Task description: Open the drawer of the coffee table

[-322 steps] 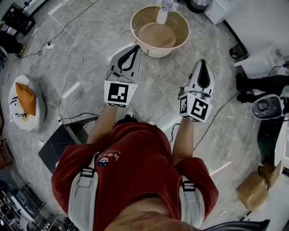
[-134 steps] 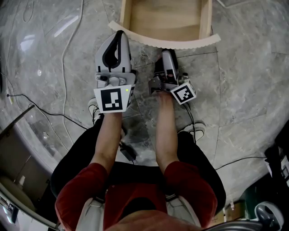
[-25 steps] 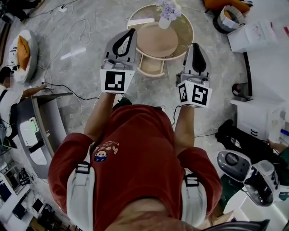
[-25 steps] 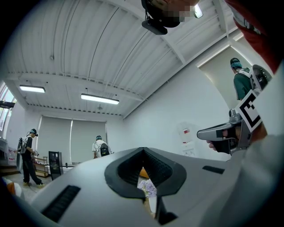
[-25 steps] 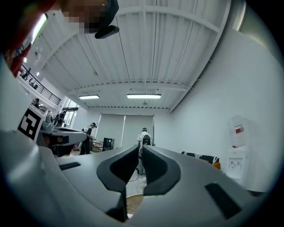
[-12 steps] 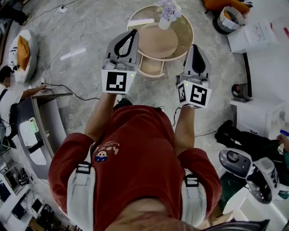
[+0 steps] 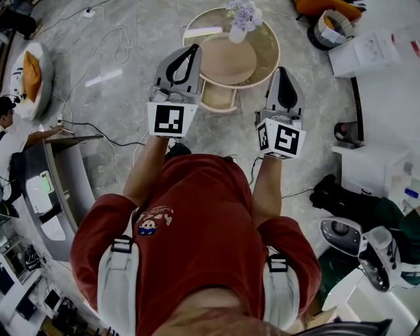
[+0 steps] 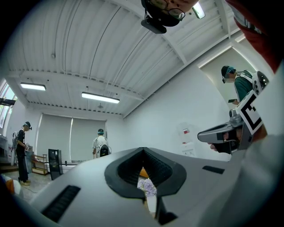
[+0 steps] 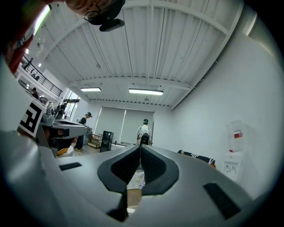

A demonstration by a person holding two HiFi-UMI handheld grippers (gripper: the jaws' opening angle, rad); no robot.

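In the head view the round wooden coffee table [image 7: 270,58] stands on the marble floor ahead of me. Its drawer [image 7: 220,96] is pulled out toward me, showing a bare wooden inside. A white vase of pale flowers [image 7: 240,16] stands on the tabletop. My left gripper [image 7: 194,47] is held up in the air in front of the table's left side, its jaws shut on nothing. My right gripper [image 7: 283,69] hovers to the right of the drawer, also shut and empty. Neither touches the table. In the gripper views the left gripper [image 8: 142,149] and the right gripper [image 9: 140,146] point across the room.
Cables [image 7: 98,65] trail over the floor at the left, near a round cushion [image 7: 29,72] and a grey desk [image 7: 59,184]. A basket [image 7: 325,27], a white cabinet [image 7: 371,52], a black bag [image 7: 341,197] and white machines [image 7: 364,246] crowd the right side. Other people stand farther off.
Several seconds ago I crouched with the right gripper at the open drawer's front; now I stand back with both grippers raised. Over the last second hardly anything has moved.
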